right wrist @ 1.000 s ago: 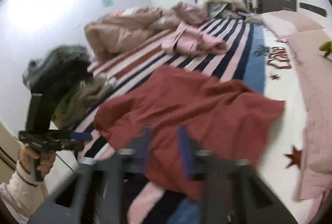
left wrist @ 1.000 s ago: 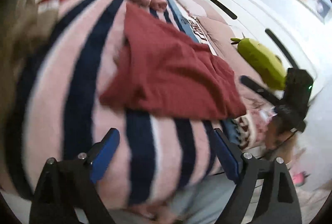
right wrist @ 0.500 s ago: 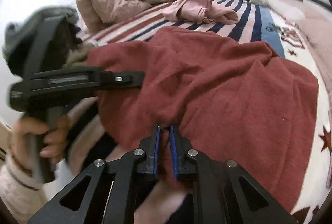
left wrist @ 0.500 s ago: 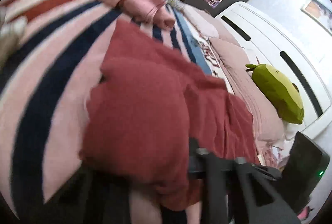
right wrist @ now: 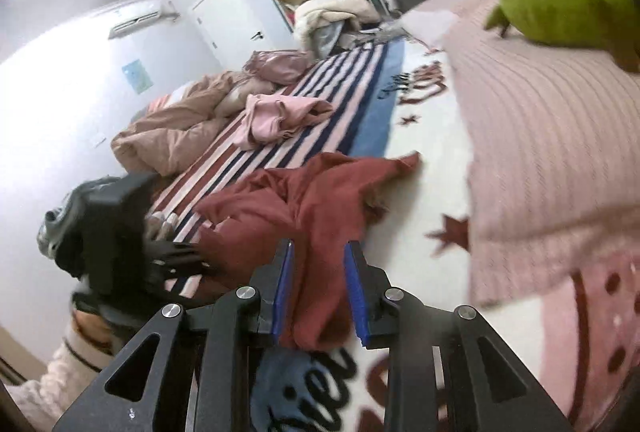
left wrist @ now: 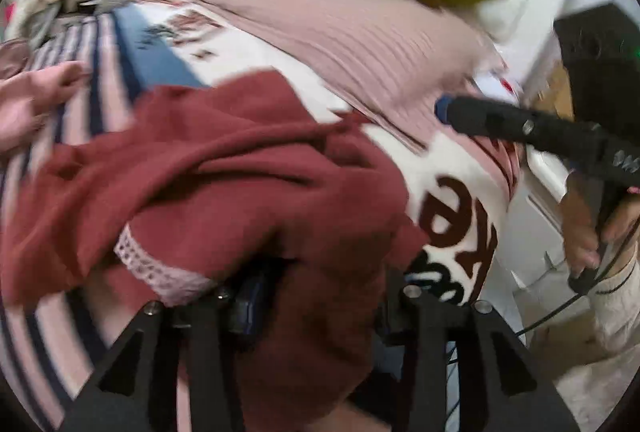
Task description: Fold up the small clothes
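- The right gripper (right wrist: 316,288) has its 2 blue pads apart, with a hanging fold of the red garment (right wrist: 316,199) between them; whether either pad touches the cloth I cannot tell, but nothing is pinched.
- From those pads the garment runs straight ahead and away, a long rumpled band whose far tip points toward the pink ribbed pillow (right wrist: 540,135).
- The left gripper (left wrist: 320,296) is buried under the same cloth: 1 blue pad shows, the other is covered, so its state cannot be read, though the fabric drapes over it as if lifted.
- In the left view the garment's lace trim (left wrist: 152,264) sits just above that pad, and the bulk spreads up and left over the striped bedspread (left wrist: 100,71).
- Judgement: both tools sit at the garment's near edge, so the fold would carry this edge forward along the long axis.
- A pink garment (right wrist: 280,115) lies well apart, further up the bed.
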